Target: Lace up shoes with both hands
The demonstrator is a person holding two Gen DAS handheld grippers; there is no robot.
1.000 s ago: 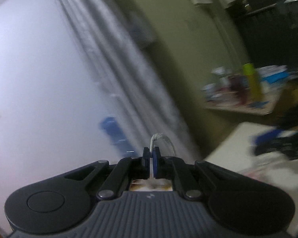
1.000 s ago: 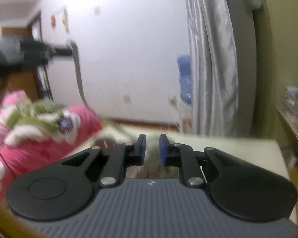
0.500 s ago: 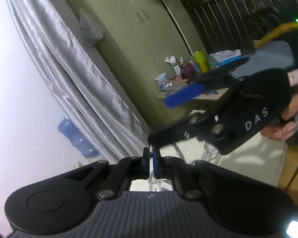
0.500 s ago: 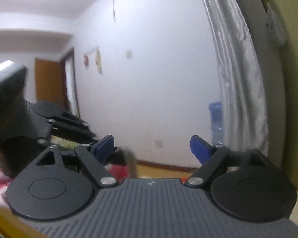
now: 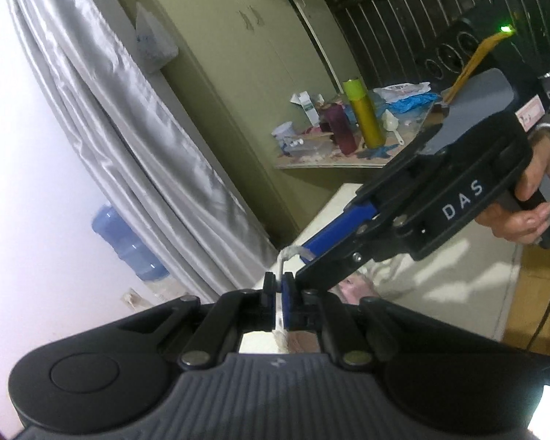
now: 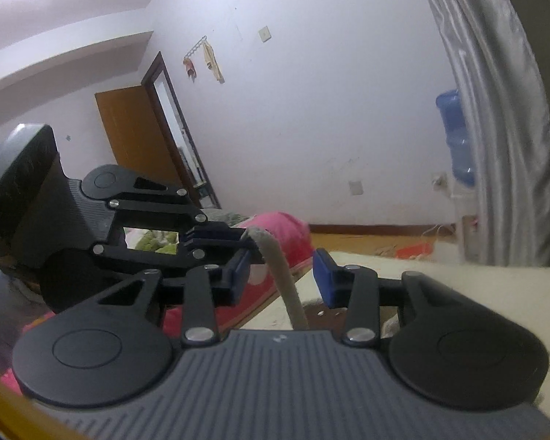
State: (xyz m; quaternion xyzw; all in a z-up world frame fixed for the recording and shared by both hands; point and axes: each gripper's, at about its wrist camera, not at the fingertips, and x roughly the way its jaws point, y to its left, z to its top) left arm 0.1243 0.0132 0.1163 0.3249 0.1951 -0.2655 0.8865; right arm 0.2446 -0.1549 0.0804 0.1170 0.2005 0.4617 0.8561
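My left gripper has its jaws pinched shut on the thick off-white woven shoelace, which stands up just past the blue pads with its frayed tip curling to the right. My right gripper has its jaws closing around the same lace: in its own view the cord runs up between the two blue pads, with daylight on both sides, so nothing is pressed yet.

From the left camera, the right gripper reaches in from the right, its long blue finger touching or nearly touching the lace tip, with the person's hand on the handle. The shoe itself I can't make out; there's only a pale cloth-covered surface below.

This lace looks light, soft and floppy, a bit fuzzy, so it shouldn't slip, but it'll bend away if nudged. I'd take it just above my left pads, where it's held stiff, not at the frayed end.

Compared with half a second ago, the right jaws were spread wide with nothing between them; now they've narrowed around the lace. The right gripper has dropped in closer to my left one.
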